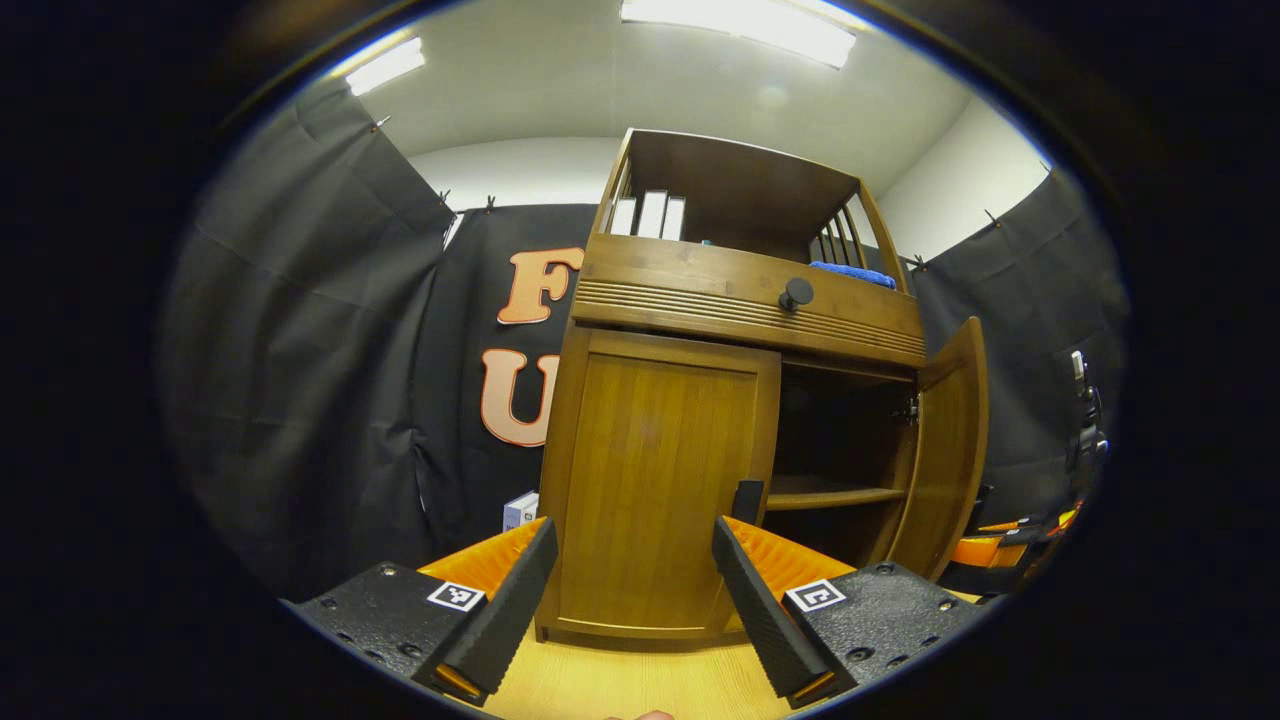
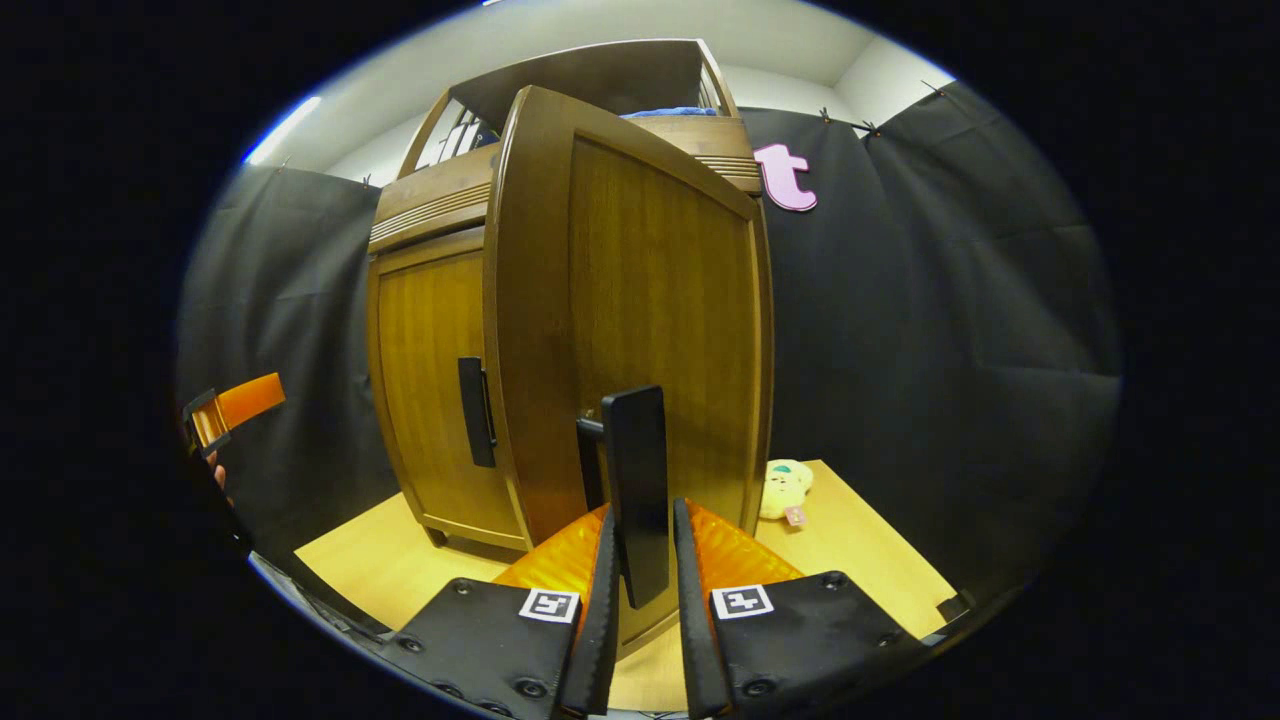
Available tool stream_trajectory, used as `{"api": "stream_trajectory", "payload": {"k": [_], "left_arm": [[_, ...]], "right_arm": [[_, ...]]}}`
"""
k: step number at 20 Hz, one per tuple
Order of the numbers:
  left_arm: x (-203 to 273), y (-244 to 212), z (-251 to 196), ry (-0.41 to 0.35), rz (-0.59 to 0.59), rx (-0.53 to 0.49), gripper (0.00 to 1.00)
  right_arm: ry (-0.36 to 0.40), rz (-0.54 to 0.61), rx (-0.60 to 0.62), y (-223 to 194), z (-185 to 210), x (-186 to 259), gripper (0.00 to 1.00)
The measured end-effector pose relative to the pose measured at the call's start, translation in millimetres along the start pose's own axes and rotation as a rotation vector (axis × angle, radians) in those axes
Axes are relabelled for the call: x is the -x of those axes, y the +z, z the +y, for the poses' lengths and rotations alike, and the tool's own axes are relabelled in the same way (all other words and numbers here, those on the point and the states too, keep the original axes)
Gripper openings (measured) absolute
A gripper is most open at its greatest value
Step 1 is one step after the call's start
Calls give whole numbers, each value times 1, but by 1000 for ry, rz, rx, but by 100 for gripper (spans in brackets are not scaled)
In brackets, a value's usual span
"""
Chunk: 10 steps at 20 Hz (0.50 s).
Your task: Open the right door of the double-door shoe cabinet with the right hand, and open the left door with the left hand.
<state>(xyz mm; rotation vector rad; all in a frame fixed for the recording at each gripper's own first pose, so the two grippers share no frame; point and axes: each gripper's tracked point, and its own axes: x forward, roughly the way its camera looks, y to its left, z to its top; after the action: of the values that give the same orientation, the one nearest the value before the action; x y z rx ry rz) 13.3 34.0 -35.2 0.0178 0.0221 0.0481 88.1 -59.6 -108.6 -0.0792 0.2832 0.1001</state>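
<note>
In the left gripper view the shoe cabinet [image 1: 740,400] stands on a pale wooden floor [image 1: 620,685] and fills the middle. Its left door [image 1: 655,490] is closed; its right door [image 1: 950,450] hangs swung out at about 3 o'clock, baring a dark inside with a shelf [image 1: 820,495]. The left gripper [image 1: 635,590] sits at 6 o'clock with its fingers spread wide, short of the left door and touching nothing. The left door's handle [image 1: 747,500] shows just above the finger on the right. A round knob [image 1: 796,293] sits on the drawer front above, and a blue cloth [image 1: 852,273] lies on the top shelf.

In the right gripper view the right gripper [image 2: 640,590] at 6 o'clock pinches the right door's handle [image 2: 638,490], both fingers pressed against its sides. The open right door [image 2: 640,300] rises straight ahead. A small plush toy [image 2: 785,488] lies on the floor at 4 o'clock, beside the door's edge. The left gripper [image 2: 225,408] shows at 9 o'clock.
</note>
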Motion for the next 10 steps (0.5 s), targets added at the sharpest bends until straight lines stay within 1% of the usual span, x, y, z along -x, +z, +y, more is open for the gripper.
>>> {"api": "stream_trajectory", "payload": {"k": [1,2,4,5,6,7,9,10], "left_arm": [[-2,0,-1,-1,1,-3,92],[-2,0,-2,-5,1,-7,95],[-4,-1,-7,-13,-1,-16,95],[-4,-2,-8,-16,-1,-19,95],[-5,-3,-10,-20,-1,-20,95],[-5,-2,-12,-23,-1,-21,95],[-7,-2,-14,-26,-2,-24,95],[-7,-2,-14,-27,-3,-25,95]], "right_arm": [[-10,-1,-2,0,-5,2,39],[-18,-1,-4,0,-9,4,35],[-39,-3,-7,0,-19,9,39],[-57,-3,-7,0,-26,12,39],[-76,-3,-3,-1,-33,14,31],[-99,-3,3,-3,-41,16,39],[-155,5,14,-5,-58,16,39],[-179,8,17,-6,-67,15,35]]}}
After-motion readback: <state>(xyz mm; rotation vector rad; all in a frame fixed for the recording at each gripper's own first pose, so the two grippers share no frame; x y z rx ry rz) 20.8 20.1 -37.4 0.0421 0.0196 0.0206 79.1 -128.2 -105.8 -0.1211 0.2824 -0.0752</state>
